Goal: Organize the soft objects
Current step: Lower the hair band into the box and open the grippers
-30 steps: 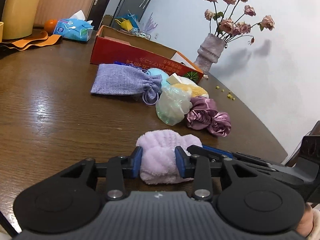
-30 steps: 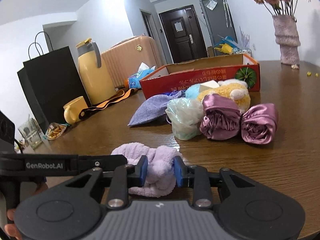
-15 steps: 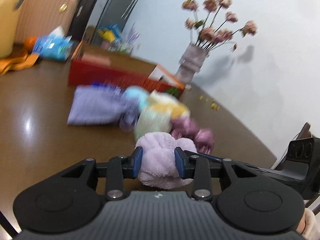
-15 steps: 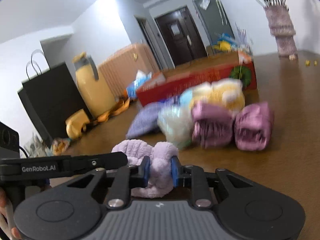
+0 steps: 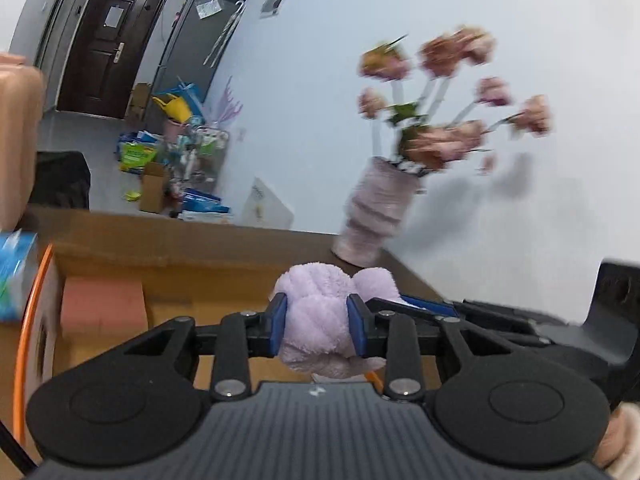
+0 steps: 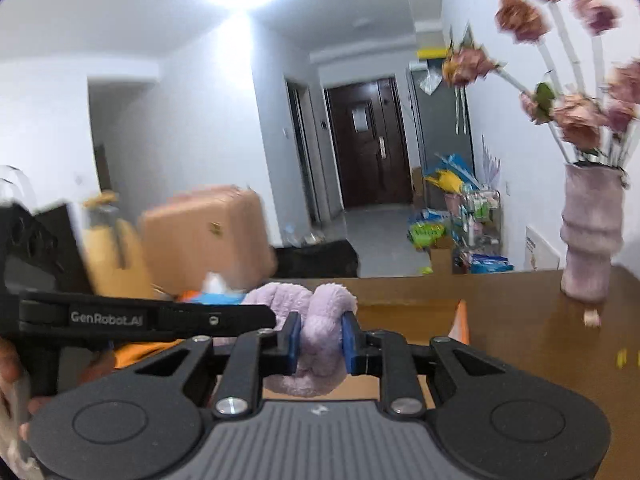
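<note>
A lilac fluffy cloth hangs in the air between both grippers, above the open cardboard box. My left gripper has its blue pads pressed into the left end, and its jaws are closing a little further. My right gripper is shut tight on the other end of the cloth. The two grippers sit side by side, each showing at the edge of the other's view. The box's floor beneath the cloth is mostly hidden.
A pink block lies inside the box at the left. A ribbed vase of dried flowers stands on the wooden table just right of the box. A blue tissue pack and a pink suitcase are at the left.
Both grippers lifted the lilac cloth off the table and carried it forward over the pile of soft things to above the box. The right jaws squeezed tighter.
</note>
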